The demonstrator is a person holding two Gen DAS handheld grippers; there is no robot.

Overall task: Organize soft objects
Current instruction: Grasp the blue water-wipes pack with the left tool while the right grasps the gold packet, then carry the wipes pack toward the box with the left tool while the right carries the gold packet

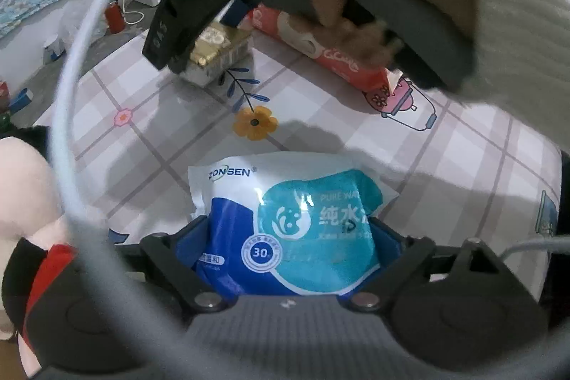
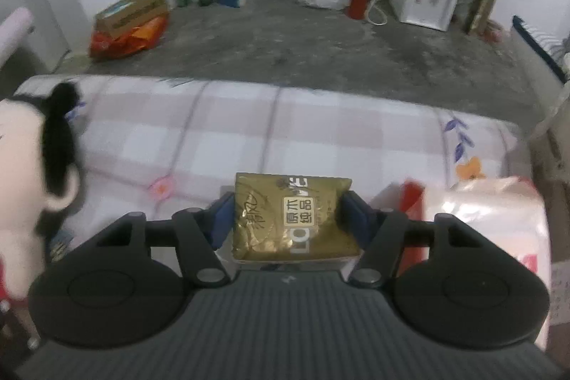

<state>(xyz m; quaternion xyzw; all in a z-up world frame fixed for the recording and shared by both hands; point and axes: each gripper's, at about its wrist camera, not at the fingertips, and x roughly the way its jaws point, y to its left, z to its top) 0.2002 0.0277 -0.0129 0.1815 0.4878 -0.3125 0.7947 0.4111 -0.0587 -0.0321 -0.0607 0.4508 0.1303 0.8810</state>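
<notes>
Checked bedsheet (image 2: 199, 130) before grey floor (image 2: 302, 41); left tool (image 1: 290, 230) pinching wipes pack (image 1: 295, 223), right tool (image 2: 288, 212) gold tissue pack (image 2: 290, 219)

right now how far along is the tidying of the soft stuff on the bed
Nothing looks grouped yet. In hand: the left gripper straddles the blue wet-wipes pack, and the right gripper straddles the gold tissue pack; neither grip is certain. Left to do: the red tissue pack and the plush doll lie apart on the checked bedsheet.
</notes>
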